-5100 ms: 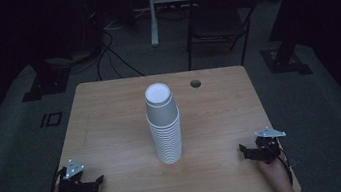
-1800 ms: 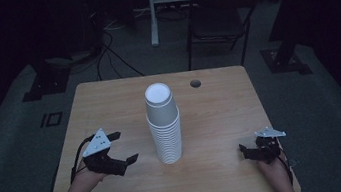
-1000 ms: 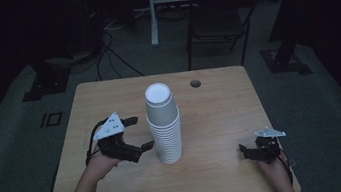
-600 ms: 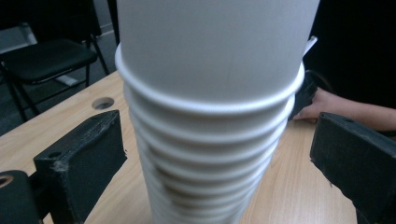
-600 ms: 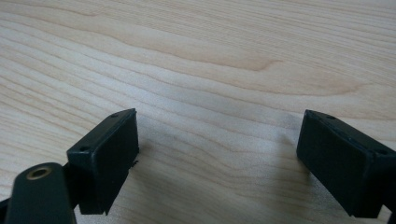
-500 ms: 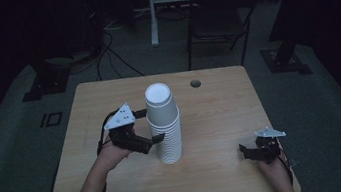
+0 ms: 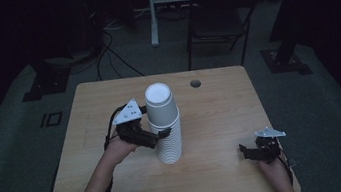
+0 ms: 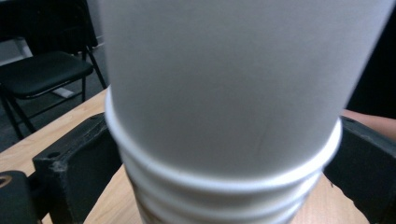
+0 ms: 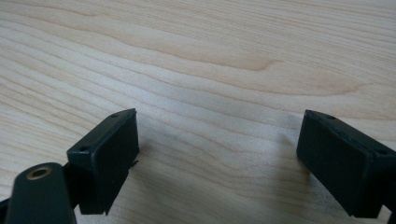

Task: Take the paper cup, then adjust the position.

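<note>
A tall stack of white paper cups (image 7: 165, 127) stands upright near the middle of the wooden table (image 7: 221, 114). My left gripper (image 7: 162, 131) has come in from the left and is open, with one jaw on each side of the upper part of the stack. In the left gripper view the top cup (image 8: 224, 84) is very close, with the rims of the cups below it between the jaws; I cannot tell whether the jaws touch it. My right gripper (image 7: 245, 152) rests on the table near the front right corner. It is open with only bare wood (image 9: 217, 93) between its jaws.
A round cable hole (image 7: 196, 83) lies in the table top behind the stack. A dark chair (image 7: 214, 9) and a desk frame stand on the floor beyond the table's far edge. Cables trail on the floor at the far left.
My left gripper has lifted off the front left of the table and moved right and forward until its jaws straddle the cup stack. The right gripper has stayed still.
</note>
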A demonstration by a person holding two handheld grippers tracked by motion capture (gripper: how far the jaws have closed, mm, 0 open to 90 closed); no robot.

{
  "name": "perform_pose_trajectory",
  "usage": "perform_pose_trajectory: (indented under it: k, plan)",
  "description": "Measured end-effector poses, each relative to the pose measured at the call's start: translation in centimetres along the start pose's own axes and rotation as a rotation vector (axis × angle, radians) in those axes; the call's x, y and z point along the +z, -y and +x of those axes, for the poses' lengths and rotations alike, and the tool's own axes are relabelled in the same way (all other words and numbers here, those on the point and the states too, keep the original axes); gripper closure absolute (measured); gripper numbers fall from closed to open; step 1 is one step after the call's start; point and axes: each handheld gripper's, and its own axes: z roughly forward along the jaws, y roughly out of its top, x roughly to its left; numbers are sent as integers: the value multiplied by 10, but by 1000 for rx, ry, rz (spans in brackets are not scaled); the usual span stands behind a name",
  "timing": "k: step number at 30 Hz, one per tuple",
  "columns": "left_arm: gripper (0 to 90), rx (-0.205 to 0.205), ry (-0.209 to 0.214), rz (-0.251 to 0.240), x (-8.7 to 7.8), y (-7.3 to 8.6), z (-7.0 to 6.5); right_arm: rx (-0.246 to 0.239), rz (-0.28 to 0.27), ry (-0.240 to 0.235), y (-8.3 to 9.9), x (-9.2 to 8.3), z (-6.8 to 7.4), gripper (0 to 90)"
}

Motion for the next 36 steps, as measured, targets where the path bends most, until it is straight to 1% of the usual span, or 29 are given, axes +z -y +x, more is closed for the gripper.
perform_pose_trajectory:
  k: [2, 6, 13, 20, 26, 31, 33, 36]
  plan:
    - [27, -8, 8, -17, 1, 0, 1, 0, 0, 0, 0, 0, 0, 122]
    - [28, -13, 19, -25, 3, 1, 2, 0, 0, 0, 0, 0, 0, 122]
    - [34, -10, 18, -54, 5, 5, 2, 0, 0, 0, 0, 0, 0, 122]
    - [39, -10, 18, -28, 4, 2, 2, 0, 0, 1, 0, 0, 0, 122]
    - [42, -10, 14, -39, 4, 3, 1, 0, 0, 1, 0, 0, 0, 122]
    - [42, -7, 12, -28, 3, 2, 0, -4, 1, -3, 0, 0, 0, 122]
    - [42, -4, 12, -27, 3, 2, 0, -4, 10, -7, -1, -1, -1, 126]
    - [41, -8, 11, -27, 4, 2, 0, -20, 30, -17, -3, -1, -2, 125]
